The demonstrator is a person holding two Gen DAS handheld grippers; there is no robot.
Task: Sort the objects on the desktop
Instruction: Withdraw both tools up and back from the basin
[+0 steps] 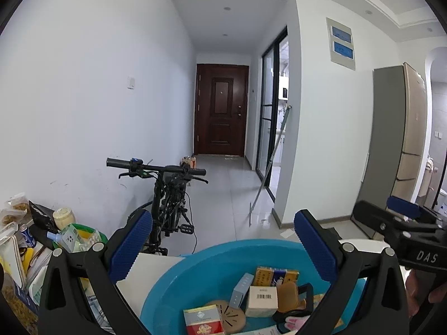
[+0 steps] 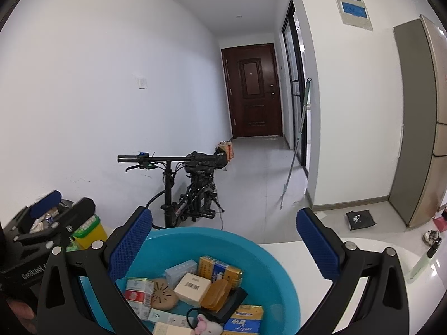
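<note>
A blue plastic basin [image 1: 192, 273] [image 2: 262, 254] stands on the white table [image 1: 145, 279] [image 2: 374, 251], filled with several small boxes, among them a white barcode box [image 1: 262, 301] [image 2: 192, 289], a yellow and blue box [image 1: 276, 276] [image 2: 220, 269], a red and white carton [image 1: 202, 321] [image 2: 138, 293] and a round tan disc [image 1: 230, 314] [image 2: 163, 297]. My left gripper [image 1: 223, 251] is open and empty above the basin's near side. My right gripper [image 2: 223, 248] is open and empty above the basin too. Each gripper shows in the other's view, the right [image 1: 402, 223] and the left [image 2: 53, 212].
Snack bags, a jar [image 1: 63, 217] and a green-lidded bin [image 1: 83, 237] [image 2: 89, 230] crowd the left. A folded bike [image 1: 167, 195] [image 2: 192, 187] stands on the floor behind the table. A lighter [image 2: 420, 262] and keys [image 2: 431, 237] lie at the table's right.
</note>
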